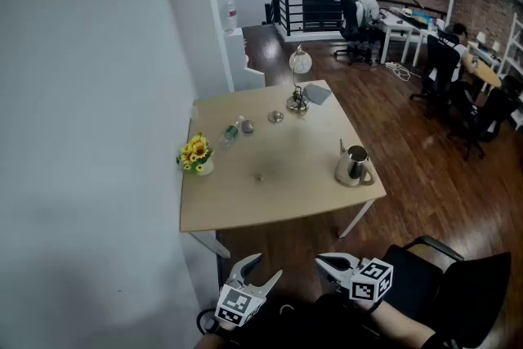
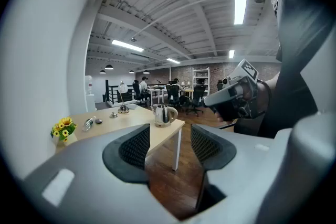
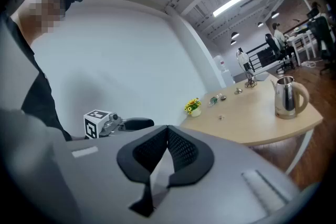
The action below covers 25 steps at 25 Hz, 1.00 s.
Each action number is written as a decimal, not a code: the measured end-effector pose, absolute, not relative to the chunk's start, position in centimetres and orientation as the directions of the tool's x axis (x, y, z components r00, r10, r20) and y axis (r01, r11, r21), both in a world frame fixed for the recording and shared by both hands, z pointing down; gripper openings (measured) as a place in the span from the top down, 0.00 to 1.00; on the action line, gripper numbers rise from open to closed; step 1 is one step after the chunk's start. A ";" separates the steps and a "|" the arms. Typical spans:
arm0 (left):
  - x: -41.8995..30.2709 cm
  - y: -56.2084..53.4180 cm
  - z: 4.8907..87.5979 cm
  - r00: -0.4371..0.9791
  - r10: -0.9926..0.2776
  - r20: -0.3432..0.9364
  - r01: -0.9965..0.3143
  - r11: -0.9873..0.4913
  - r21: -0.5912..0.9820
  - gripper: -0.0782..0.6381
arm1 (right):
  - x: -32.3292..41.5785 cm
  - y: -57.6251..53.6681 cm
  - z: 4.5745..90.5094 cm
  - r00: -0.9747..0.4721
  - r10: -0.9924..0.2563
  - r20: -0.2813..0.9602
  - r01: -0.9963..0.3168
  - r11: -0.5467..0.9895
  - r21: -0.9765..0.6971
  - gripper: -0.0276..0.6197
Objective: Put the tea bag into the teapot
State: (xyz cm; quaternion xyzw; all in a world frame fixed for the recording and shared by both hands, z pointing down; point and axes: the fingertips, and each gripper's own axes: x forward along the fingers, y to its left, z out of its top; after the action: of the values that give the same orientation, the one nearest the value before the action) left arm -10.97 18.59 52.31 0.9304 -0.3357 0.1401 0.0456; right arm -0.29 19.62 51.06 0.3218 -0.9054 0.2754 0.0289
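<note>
Where the tea bag [image 1: 260, 176] lies: my best guess is the small pale thing near the middle of the table [image 1: 245, 212]. It is too small to be sure of, and it is untouched and well apart from both grippers.
Teapot: the metal teapot [image 1: 353, 165] stands upright at about 4 o'clock from the tea bag, close to the table's right edge. Its handle is turned to the near right, which probably suits a right-hand reach. Whether its lid is on I cannot tell.
Left gripper: the left gripper [image 1: 263, 267] has its jaws wide apart, with only floor [image 2: 176, 186] and table showing between them. It is held low at 6 o'clock of the table, close to the body.
Right gripper: the right gripper [image 1: 325, 261] is just beside the left one, its jaws closed pad to pad on nothing.
Why held so: the person stands back from the table beside a black chair [image 1: 441, 274], so this reads as a carrying posture, with the approach not yet begun.
Rest of the table: flowers [image 1: 196, 154] sit at 9 o'clock, a lying bottle [image 1: 230, 132] at 11 and a lamp [image 1: 299, 82] at 1, all off the line from tea bag to teapot.
Next move: likely a step forward, with the open left gripper nearest the tea bag.
</note>
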 end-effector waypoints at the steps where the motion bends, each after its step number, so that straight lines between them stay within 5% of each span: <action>1: -10.9 18.1 52.4 0.733 -0.613 0.295 -0.640 -0.768 -0.009 0.55 | -0.1 19.3 51.1 -0.791 -0.568 0.229 -0.599 0.641 -0.480 0.95; 25: -7.6 0.3 54.7 0.635 -0.676 0.375 -0.729 -0.684 0.001 0.56 | 2.2 -0.6 53.3 -0.873 -0.444 0.202 -0.482 0.720 -0.500 0.95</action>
State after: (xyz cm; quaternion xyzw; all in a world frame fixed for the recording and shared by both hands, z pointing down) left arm -7.59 0.27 54.67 0.9008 -0.3899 0.1750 0.0763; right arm 2.21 -0.58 53.34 0.2498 -0.9267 0.2787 0.0341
